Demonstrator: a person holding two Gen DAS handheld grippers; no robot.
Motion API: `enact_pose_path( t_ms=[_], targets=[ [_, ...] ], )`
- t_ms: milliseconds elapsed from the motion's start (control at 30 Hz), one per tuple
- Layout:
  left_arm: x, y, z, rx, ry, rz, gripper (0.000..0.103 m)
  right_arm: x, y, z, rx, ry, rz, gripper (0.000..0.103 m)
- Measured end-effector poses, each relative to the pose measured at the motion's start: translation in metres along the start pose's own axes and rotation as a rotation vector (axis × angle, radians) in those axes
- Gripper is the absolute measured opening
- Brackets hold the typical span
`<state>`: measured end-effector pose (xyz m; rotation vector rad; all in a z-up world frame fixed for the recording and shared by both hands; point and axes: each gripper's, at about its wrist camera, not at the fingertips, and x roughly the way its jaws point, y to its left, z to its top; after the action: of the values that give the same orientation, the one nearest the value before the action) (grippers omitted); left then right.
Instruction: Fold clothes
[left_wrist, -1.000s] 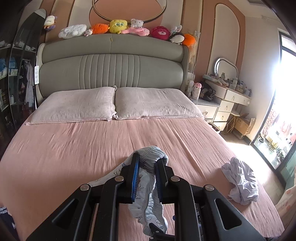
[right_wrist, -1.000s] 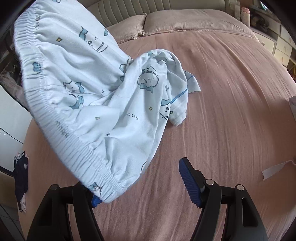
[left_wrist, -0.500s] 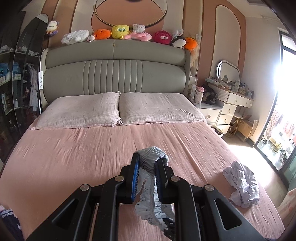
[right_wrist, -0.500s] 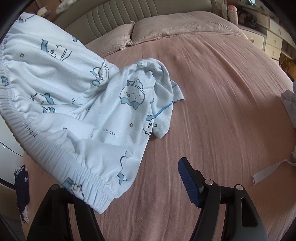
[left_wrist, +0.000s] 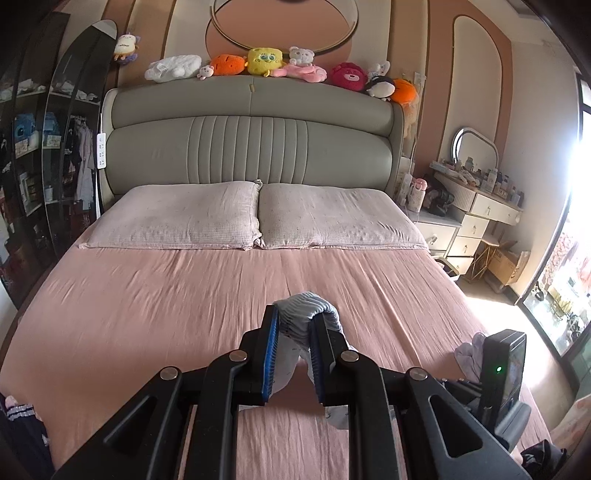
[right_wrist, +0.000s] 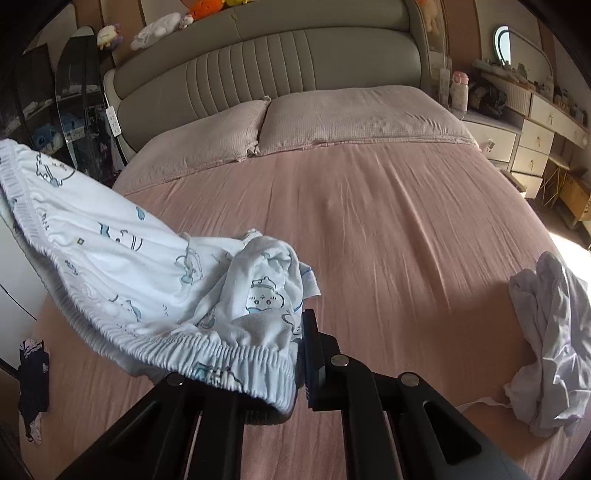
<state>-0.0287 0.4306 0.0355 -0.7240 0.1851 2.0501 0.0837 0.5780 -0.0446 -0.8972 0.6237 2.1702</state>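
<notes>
A pair of white shorts with blue cartoon prints (right_wrist: 147, 280) hangs in the air above the pink bed (right_wrist: 406, 229). My left gripper (left_wrist: 295, 328) is shut on the bunched elastic waistband (left_wrist: 308, 306) of the shorts. My right gripper (right_wrist: 291, 354) is shut on the other end of the waistband (right_wrist: 236, 365), which stretches off to the upper left. The shorts' legs bunch up just above the right gripper. The right gripper's body (left_wrist: 504, 373) shows at the lower right of the left wrist view.
A crumpled white garment (right_wrist: 550, 332) lies near the bed's right edge. Two pillows (left_wrist: 258, 218) and a grey headboard (left_wrist: 251, 140) are at the far end. A dresser (left_wrist: 480, 214) stands at the right. Dark clothes (right_wrist: 31, 380) lie at the left edge.
My right gripper has shut on the waistband; it was open a second ago. The shorts have been lifted off the bed. Both grippers have risen.
</notes>
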Motion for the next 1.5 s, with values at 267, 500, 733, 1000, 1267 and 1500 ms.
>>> enact_pose_path(
  t_ms=[267, 500, 733, 1000, 1267, 1500],
  targets=[
    [-0.015, -0.007, 0.029, -0.069, -0.017, -0.016, 0.014, -0.047, -0.015, 0.066, -0.071, -0.101, -0.052, 0.007],
    [-0.033, -0.027, 0.059, -0.058, -0.064, 0.043, 0.014, -0.085, -0.021, 0.104, -0.139, -0.144, -0.042, 0.007],
    [-0.057, -0.045, 0.076, -0.056, -0.100, 0.097, 0.014, -0.130, -0.026, 0.122, -0.177, -0.201, -0.001, 0.007],
    [-0.073, -0.055, 0.073, -0.034, -0.107, 0.035, 0.014, -0.157, -0.026, 0.125, -0.204, -0.203, -0.006, 0.007],
    [-0.073, -0.063, 0.058, -0.032, -0.059, -0.048, 0.028, -0.181, -0.009, 0.123, -0.253, -0.230, -0.039, 0.007],
    [-0.042, -0.062, 0.023, -0.133, 0.042, -0.120, 0.079, -0.212, 0.002, 0.137, -0.274, -0.276, -0.076, 0.007]
  ],
)
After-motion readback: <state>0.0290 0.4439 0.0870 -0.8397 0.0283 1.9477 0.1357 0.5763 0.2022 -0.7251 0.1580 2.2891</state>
